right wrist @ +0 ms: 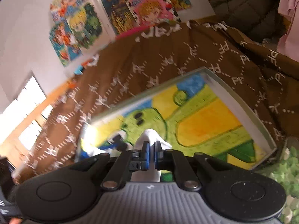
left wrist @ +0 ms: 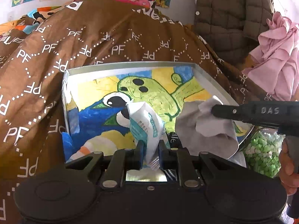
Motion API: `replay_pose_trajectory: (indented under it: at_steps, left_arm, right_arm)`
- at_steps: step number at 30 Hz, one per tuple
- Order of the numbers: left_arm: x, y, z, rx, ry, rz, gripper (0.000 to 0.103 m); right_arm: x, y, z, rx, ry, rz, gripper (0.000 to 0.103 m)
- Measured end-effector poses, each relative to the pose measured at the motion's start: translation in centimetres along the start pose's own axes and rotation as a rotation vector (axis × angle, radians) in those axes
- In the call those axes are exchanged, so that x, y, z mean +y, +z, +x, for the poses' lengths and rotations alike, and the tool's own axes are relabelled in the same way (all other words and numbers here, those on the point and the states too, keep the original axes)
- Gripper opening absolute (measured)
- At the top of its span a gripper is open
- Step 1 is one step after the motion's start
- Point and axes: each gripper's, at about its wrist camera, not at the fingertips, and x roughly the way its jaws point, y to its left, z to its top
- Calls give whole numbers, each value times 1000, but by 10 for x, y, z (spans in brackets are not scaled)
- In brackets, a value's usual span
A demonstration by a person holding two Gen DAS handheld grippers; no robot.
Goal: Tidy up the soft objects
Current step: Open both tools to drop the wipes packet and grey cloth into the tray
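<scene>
A shallow tray [left wrist: 130,64] lined with a bright cartoon drawing lies on the brown bedcover. My left gripper [left wrist: 151,145] is shut on a white packet with teal print [left wrist: 143,119], which sticks up and forward over the tray's near half. My right gripper [left wrist: 213,109] comes in from the right, shut on a crumpled pale grey cloth [left wrist: 205,128] that hangs over the tray's right side. In the blurred right wrist view the right gripper [right wrist: 151,145] pinches the cloth [right wrist: 149,134] between its blue pads above the tray [right wrist: 233,97].
A brown cover printed with "PF" [left wrist: 74,43] spreads around the tray. A pink garment [left wrist: 276,56] and a quilted jacket [left wrist: 224,18] lie at the back right. A bag of green and white bits [left wrist: 261,155] sits by the tray's right corner. Posters hang on the wall.
</scene>
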Motion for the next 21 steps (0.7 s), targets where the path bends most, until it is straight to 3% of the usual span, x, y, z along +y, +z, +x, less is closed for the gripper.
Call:
replay_pose_trajectory:
  at_steps: [6,9,11,16,21]
  left_arm:
    - [-4,0,1,49,26,11,19]
    - [-7,0,0,55,44,10,23]
    - [-9,0,-3,56,62,7,34]
    - [-15,4,-22,25,79,-21,63]
    - [-27,4,-54,-38,88,-35,71]
  right_arm:
    - [-4,-5,3,62,-51,-8,20]
    - [-5,-4,-3,66,-53,-1,32]
    - [-3,-1,-9,57,-67,-22,46]
    - [-2,6,-30,39,-84,-31,58]
    - [0,12,-62,-2,-102,-38,76]
